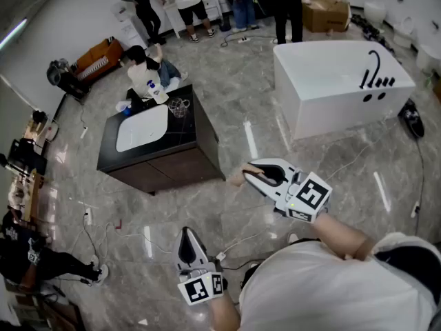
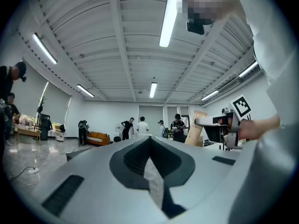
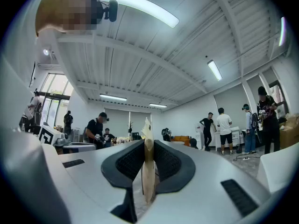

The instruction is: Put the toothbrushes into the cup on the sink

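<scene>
The floor (image 1: 241, 116) is glossy grey marble-look stone. The counter (image 1: 185, 131) is glossy black over dark wood, its sink (image 1: 141, 128) smooth white. The left gripper (image 2: 149, 143) and right gripper (image 3: 148, 141) are matt white plastic; the toothbrush (image 3: 148, 176) looks pale and matt.

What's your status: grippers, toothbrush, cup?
Right gripper shut on toothbrush. Left gripper shut, empty. Cup on sink, across the floor. Person crouched beside sink.

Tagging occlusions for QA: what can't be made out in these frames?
- Cup contents: head view, too small.
- Pale stick in right gripper: right gripper view, edge-on between the jaws; bristles not discernible.
- Sink counter items: head view, too small.
</scene>
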A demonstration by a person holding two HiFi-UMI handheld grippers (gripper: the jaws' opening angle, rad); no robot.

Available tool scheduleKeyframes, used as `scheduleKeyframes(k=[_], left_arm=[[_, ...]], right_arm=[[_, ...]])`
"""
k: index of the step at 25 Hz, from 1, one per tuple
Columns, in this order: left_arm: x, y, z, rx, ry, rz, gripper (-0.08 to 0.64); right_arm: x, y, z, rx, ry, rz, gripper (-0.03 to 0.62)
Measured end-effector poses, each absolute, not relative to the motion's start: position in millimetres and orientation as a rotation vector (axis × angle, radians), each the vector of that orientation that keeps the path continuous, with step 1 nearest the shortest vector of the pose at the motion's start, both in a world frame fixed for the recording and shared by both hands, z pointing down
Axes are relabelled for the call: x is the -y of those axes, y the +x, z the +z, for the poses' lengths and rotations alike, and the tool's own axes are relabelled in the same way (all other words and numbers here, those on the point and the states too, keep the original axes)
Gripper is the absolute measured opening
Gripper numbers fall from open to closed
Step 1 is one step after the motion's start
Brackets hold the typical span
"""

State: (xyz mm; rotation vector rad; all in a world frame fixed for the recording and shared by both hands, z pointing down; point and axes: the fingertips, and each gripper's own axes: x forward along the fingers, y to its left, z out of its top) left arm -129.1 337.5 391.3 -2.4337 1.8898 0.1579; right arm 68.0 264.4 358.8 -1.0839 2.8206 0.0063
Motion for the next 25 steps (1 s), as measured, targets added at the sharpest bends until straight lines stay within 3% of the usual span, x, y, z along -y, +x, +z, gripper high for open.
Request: scheduleKeyframes(k=[25], left_arm=[[-340,-139,400,-1.889,-2.465,0.168,0.003]], right_arm=[[-268,62,359,-2.805,-1.102,-0.030,0.078]])
